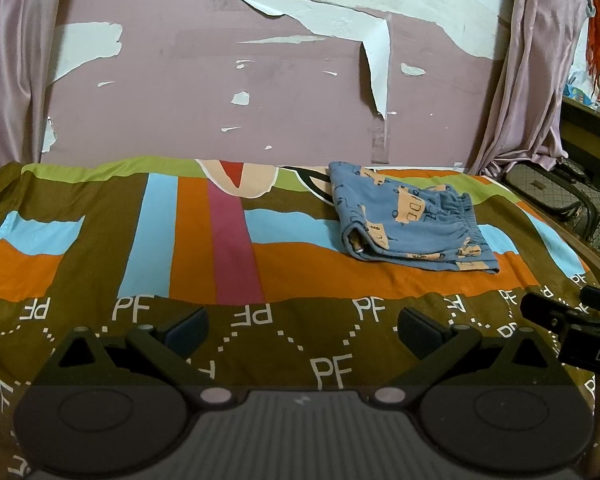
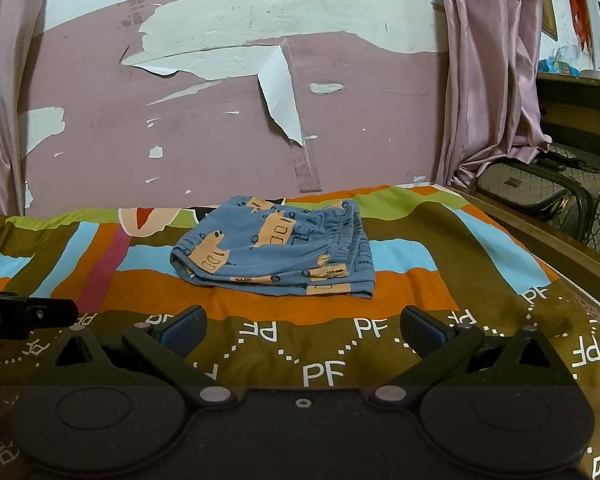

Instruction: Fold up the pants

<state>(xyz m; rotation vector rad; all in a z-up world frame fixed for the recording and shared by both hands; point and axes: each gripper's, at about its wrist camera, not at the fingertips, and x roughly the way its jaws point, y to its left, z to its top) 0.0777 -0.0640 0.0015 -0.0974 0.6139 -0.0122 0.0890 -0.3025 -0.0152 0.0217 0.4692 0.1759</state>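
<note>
1. The folding is judged to be finished or all but finished: the pants (image 2: 274, 254) are seen as a compact, layered bundle on the bedsheet (image 2: 380, 356), and nothing is held by either tool.
2. The left gripper (image 1: 302, 330) is seen with its fingers spread wide and nothing between them, low in its own view over the brown lettered band of the sheet. The right gripper (image 2: 302, 330) is likewise spread wide and empty, low in its frame.
3. If any move is still called for, only a light pressing or squaring of the bundle's edges would be needed, with care that the stacked layers are not dragged apart.
4. In the left view the pants (image 1: 410, 220) are placed right of centre; in the right view, near the middle.
5. Blue cloth printed with peach vehicle shapes is shown; the gathered elastic waistband lies on the right side, and a rounded fold edge on the left.
</note>
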